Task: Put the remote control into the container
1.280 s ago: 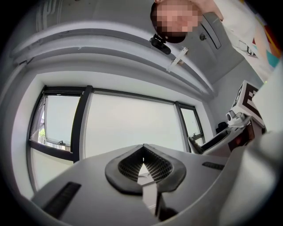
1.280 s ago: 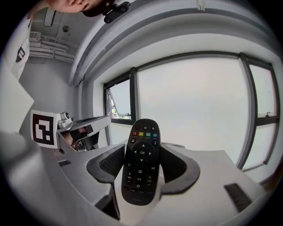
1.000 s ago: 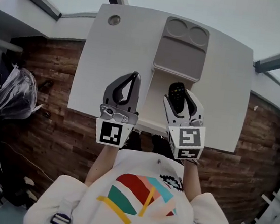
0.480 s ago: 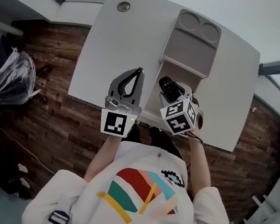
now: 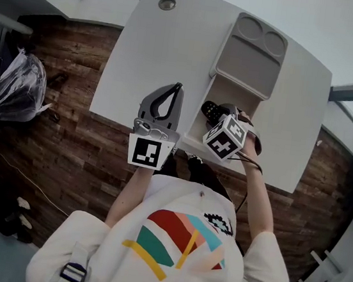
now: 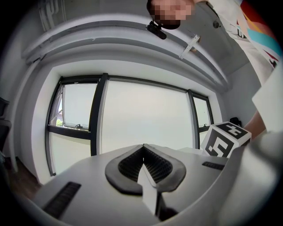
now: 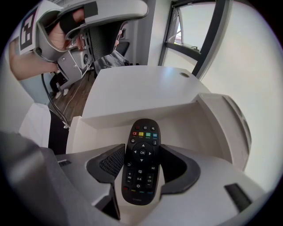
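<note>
A black remote control (image 7: 141, 161) with coloured buttons is clamped between the pads of my right gripper (image 7: 142, 152), front end pointing away. In the head view, the remote (image 5: 211, 111) hangs over the open white container (image 5: 235, 94) near the table's front edge, and the right gripper (image 5: 221, 116) is turned towards the left. The container's pale inner wall (image 7: 194, 121) lies just beyond the remote. My left gripper (image 5: 174, 89) hovers to the left of the container with its jaws closed together and nothing between them; it (image 6: 143, 148) looks towards a window.
A grey lid (image 5: 252, 53) with two round recesses lies folded back behind the container. The white table (image 5: 156, 50) has a round cable hole (image 5: 167, 3) at its far left. Wooden floor surrounds the table. The right gripper's marker cube (image 6: 225, 139) shows beside the left gripper.
My right gripper has swung left and tilted, carrying the remote over the open container. The left gripper has stayed about where it was, still shut.
</note>
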`<action>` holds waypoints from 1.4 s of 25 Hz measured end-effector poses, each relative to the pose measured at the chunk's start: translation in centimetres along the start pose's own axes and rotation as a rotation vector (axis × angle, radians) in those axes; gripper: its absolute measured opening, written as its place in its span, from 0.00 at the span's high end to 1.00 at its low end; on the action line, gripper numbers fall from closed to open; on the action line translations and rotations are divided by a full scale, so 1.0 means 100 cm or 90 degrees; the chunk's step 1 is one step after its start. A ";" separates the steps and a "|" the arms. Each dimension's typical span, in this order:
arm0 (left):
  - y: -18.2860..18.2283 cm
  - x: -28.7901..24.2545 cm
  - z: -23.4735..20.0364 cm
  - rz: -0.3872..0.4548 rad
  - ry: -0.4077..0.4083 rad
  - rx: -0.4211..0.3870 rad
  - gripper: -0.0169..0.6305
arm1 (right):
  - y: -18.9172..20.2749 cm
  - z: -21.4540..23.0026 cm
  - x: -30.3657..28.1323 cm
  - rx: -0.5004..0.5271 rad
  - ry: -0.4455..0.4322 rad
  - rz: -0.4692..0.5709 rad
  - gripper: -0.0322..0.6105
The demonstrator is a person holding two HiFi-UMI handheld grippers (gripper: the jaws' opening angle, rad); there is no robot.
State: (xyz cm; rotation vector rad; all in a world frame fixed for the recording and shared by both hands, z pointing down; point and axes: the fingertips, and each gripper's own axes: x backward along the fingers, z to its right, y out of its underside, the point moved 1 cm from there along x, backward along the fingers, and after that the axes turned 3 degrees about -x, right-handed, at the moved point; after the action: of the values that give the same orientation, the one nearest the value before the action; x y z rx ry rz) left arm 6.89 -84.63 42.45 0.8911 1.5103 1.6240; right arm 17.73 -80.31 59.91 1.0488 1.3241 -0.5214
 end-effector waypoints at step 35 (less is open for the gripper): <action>-0.027 0.005 0.007 0.038 0.021 -0.022 0.96 | 0.008 0.005 -0.010 0.022 -0.057 0.014 0.42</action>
State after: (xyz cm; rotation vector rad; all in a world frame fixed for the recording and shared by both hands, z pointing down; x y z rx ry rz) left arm 7.40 -83.79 39.85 0.9021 1.4866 1.7094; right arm 18.42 -80.61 61.11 1.0560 1.2277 -0.5703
